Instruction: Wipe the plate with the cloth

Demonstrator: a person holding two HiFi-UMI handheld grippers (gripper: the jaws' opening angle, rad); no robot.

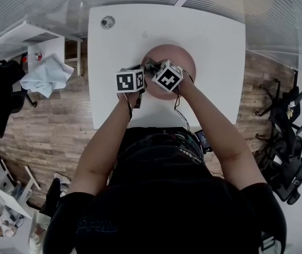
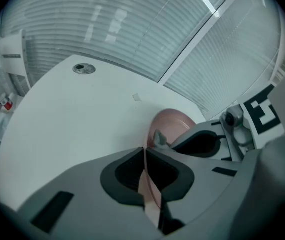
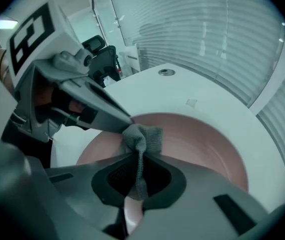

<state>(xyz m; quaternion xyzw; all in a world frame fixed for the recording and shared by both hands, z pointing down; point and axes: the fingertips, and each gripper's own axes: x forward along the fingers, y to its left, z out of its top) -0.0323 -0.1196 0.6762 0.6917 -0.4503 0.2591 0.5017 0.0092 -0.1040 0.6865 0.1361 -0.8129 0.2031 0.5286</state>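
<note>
White table (image 1: 214, 46): your left gripper (image 2: 144, 154) pinches the plate (image 2: 176, 123) rim; hold it steady. Your right gripper (image 3: 138, 156) pinches the cloth (image 3: 143, 136); press flat, sweep evenly.

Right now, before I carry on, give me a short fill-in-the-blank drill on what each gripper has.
1. The left gripper is shut on the pink plate's ____.
2. The right gripper pinches a grey ____ over the plate.
3. The table under the plate is ____.
Missing words: rim; cloth; white.
</note>
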